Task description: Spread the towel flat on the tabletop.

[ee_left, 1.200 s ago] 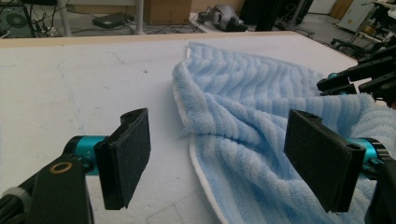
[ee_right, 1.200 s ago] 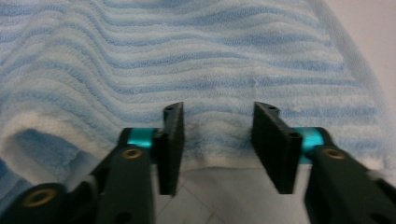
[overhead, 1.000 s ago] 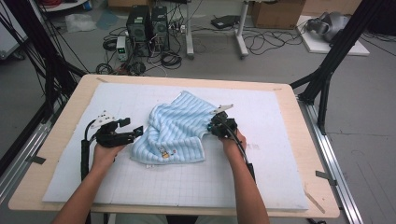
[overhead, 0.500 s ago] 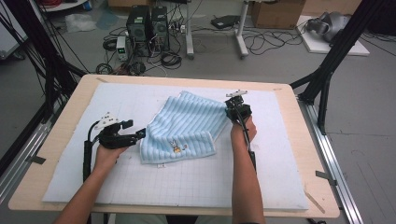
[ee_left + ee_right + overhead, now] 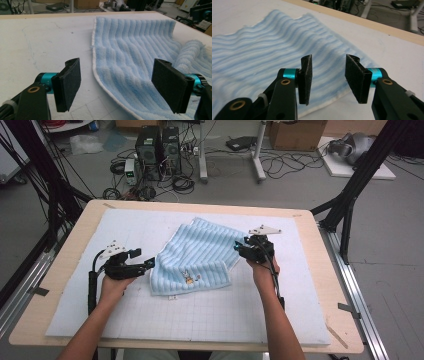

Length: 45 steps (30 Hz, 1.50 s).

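While the towel (image 5: 197, 257) lies partly folded in the middle of the white mat (image 5: 75, 310), the job looks roughly half done: one flap is already laid over, with a rolled fold running along the near edge above the small printed figure, yet the far-right part is bunched and the outline is a skewed shape, not a neat rectangle. Starting at the left, the left gripper (image 5: 142, 265) sits low on the mat just beside the towel's left hem; in the left gripper view its jaws stand wide apart, the pads (image 5: 72, 82) bare, with the white-edged hem (image 5: 100, 82) running between them but not pinched, so it holds nothing. The striped cloth spreads from there across the centre, flat on the mat, its ridges running away from the person. At the right, the right gripper (image 5: 243, 251) hangs above the towel's right edge; its jaws have just been opening and now stand parted, and in the right gripper view nothing sits between the pads (image 5: 357, 77), the cloth lying loose below them. So the corner on that side seems to have been let go. What is left, by my reading, is to take fresh hold of an edge, bring it over to square the fold, and smooth the bunched part. As for containers, there is no box, bin or basket on the table (image 5: 320, 250); the towel rests only on the mat, and the clutter of cables and cases lies on the floor beyond.
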Tool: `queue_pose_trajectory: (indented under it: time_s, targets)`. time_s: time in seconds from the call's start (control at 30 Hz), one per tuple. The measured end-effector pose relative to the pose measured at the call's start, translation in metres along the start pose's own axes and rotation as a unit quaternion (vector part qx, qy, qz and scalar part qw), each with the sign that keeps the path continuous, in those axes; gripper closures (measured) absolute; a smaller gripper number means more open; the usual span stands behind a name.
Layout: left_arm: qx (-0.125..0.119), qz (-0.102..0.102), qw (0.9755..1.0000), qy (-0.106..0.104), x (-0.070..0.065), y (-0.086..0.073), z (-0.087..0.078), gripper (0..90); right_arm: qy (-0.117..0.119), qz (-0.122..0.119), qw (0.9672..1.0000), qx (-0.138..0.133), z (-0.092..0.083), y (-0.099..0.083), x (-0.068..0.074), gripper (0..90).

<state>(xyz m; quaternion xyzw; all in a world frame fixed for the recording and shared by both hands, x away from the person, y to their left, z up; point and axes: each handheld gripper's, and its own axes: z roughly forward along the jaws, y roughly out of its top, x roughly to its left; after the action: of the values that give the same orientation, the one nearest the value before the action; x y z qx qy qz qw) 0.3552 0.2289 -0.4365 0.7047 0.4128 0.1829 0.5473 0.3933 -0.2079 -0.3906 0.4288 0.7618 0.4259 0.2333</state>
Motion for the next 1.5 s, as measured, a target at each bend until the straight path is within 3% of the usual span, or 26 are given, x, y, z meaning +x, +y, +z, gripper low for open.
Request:
queue_pose_trajectory:
  time_s: [0.1, 0.3, 0.47, 0.5, 0.53, 0.63, 0.67, 0.7, 0.77, 0.83, 0.87, 0.9, 0.93, 1.0, 1.07, 1.1, 1.17, 1.27, 1.3, 1.4, 1.43, 1.47, 1.5]
  targets:
    - [0.001, 0.0, 1.0, -0.001, 0.0, 0.0, 0.001, 23.9, 0.016, -0.001, 0.9999, -0.004, -0.007, -0.004, 0.004, 54.9]
    - [-0.002, -0.003, 1.0, -0.003, 0.002, 0.0, -0.001, 24.2, 0.042, 0.001, 0.999, 0.014, -0.014, -0.012, 0.012, 54.7]
    - [-0.006, -0.005, 1.0, -0.003, 0.003, 0.0, -0.001, 24.5, 0.067, -0.004, 0.9959, 0.061, 0.004, -0.019, 0.029, 51.6]
    - [-0.004, -0.005, 1.0, -0.003, 0.003, 0.0, -0.001, 24.5, 0.07, -0.012, 0.9949, 0.071, 0.01, -0.02, 0.034, 50.6]
    - [-0.003, -0.003, 1.0, -0.004, 0.003, 0.0, -0.001, 24.5, 0.06, -0.04, 0.9928, 0.096, 0.02, -0.022, 0.045, 50.4]
    - [-0.002, -0.004, 1.0, -0.003, 0.002, 0.0, 0.0, 24.5, 0.066, -0.045, 0.9902, 0.115, 0.032, -0.025, 0.052, 51.2]
    - [-0.001, -0.002, 1.0, -0.005, 0.002, -0.001, 0.0, 25.3, 0.072, -0.048, 0.9872, 0.134, 0.042, -0.029, 0.058, 57.8]
    - [0.001, -0.001, 1.0, -0.005, 0.002, -0.001, 0.0, 25.3, 0.072, -0.048, 0.9872, 0.134, 0.042, -0.029, 0.058, 57.8]
    - [0.003, -0.001, 1.0, -0.005, 0.001, -0.001, 0.001, 25.5, 0.09, -0.038, 0.9864, 0.132, 0.043, -0.029, 0.059, 74.7]
    - [0.004, 0.0, 1.0, -0.006, 0.001, -0.001, 0.001, 25.6, 0.068, -0.076, 0.9849, 0.14, 0.039, -0.027, 0.063, 85.5]
    - [0.005, 0.0, 1.0, -0.006, 0.001, -0.001, 0.001, 25.7, 0.013, -0.112, 0.9829, 0.146, 0.033, -0.026, 0.06, 86.7]
    - [0.006, 0.0, 1.0, -0.006, 0.002, -0.001, 0.0, 25.7, 0.013, -0.112, 0.9829, 0.146, 0.033, -0.026, 0.06, 86.7]
    - [0.005, -0.001, 1.0, -0.006, 0.001, -0.001, 0.0, 25.7, -0.029, -0.098, 0.984, 0.146, 0.026, -0.028, 0.047, 86.7]
    - [0.005, 0.001, 1.0, -0.006, 0.001, -0.001, 0.0, 25.7, -0.068, -0.074, 0.9857, 0.135, 0.017, -0.03, 0.031, 86.6]
    - [0.006, 0.001, 1.0, -0.006, 0.0, -0.001, 0.001, 25.7, -0.081, -0.038, 0.9884, 0.123, 0.008, -0.034, 0.017, 82.3]
    - [0.007, 0.002, 0.9999, -0.007, 0.0, -0.001, 0.001, 25.8, -0.07, -0.017, 0.9904, 0.117, 0.004, -0.036, 0.013, 78.1]
    - [0.009, 0.003, 0.9999, -0.007, 0.0, -0.001, 0.002, 25.8, -0.057, -0.007, 0.9933, 0.1, -0.003, -0.04, 0.013, 68.8]
    - [0.013, 0.008, 0.9998, -0.012, -0.002, -0.001, 0.002, 26.2, -0.048, -0.006, 0.9954, 0.082, -0.012, -0.044, 0.016, 64.0]
    - [0.016, 0.01, 0.9997, -0.016, -0.004, -0.001, 0.002, 28.5, -0.037, -0.008, 0.9974, 0.062, -0.022, -0.049, 0.019, 61.9]
    - [0.029, 0.023, 0.9988, -0.032, -0.008, -0.002, 0.002, 32.6, -0.003, -0.007, 0.9994, 0.033, -0.034, -0.055, 0.025, 60.4]
    - [0.031, 0.026, 0.9986, -0.034, -0.01, -0.003, 0.002, 32.6, -0.003, -0.007, 0.9994, 0.033, -0.034, -0.055, 0.025, 60.4]
    - [0.03, 0.027, 0.9986, -0.035, -0.012, -0.004, 0.001, 33.2, 0.01, -0.008, 0.9994, 0.031, -0.036, -0.057, 0.028, 60.0]
    - [0.033, 0.029, 0.9984, -0.035, -0.015, -0.007, -0.001, 33.4, 0.033, -0.024, 0.9982, 0.043, -0.034, -0.062, 0.035, 59.1]
